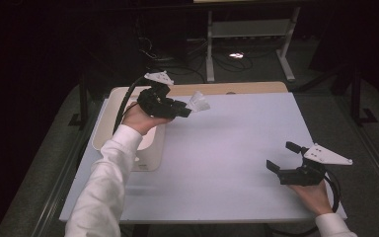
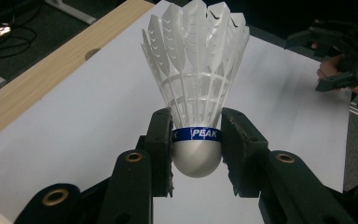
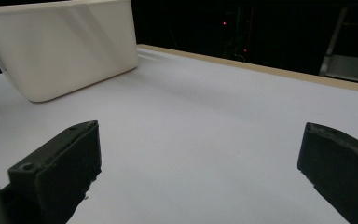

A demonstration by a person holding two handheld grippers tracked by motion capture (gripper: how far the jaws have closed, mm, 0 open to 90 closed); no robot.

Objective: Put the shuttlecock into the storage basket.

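The room is dark; cables lie on the floor behind a table (image 1: 256, 88) with a pale wooden edge, its top covered by a smooth, matte white sheet (image 1: 227, 148). At the left end of the sheet stands a white plastic bin (image 1: 150, 148) with rounded corners, plain glossy walls and a rim that flares slightly outward.

Task item — a shuttlecock (image 2: 196, 93). It has a rounded white base, a blue band printed "PEAK" just above the base, and a flared skirt of translucent white plastic feathers tied together by thin ribs. In the high view the shuttlecock (image 1: 197, 102) is in the air above the sheet, just beside the bin's right edge, skirt pointing toward the table's middle.

Left gripper (image 1: 180, 109): black, blocky, with a grey three-cornered plate on top and a cable trailing over the bin. The left gripper (image 2: 196, 154) has its jaws closed on the shuttlecock; the rough, worn pads (image 2: 161, 149) press on both sides of the base at the blue band. The person's white sleeve (image 1: 103, 187) runs up from the bottom edge.

Right gripper (image 1: 282, 157): held low over the sheet's right front corner, well apart from the shuttlecock. The right gripper (image 3: 200, 163) has its jaws spread wide — nothing lies between them, and they touch nothing.
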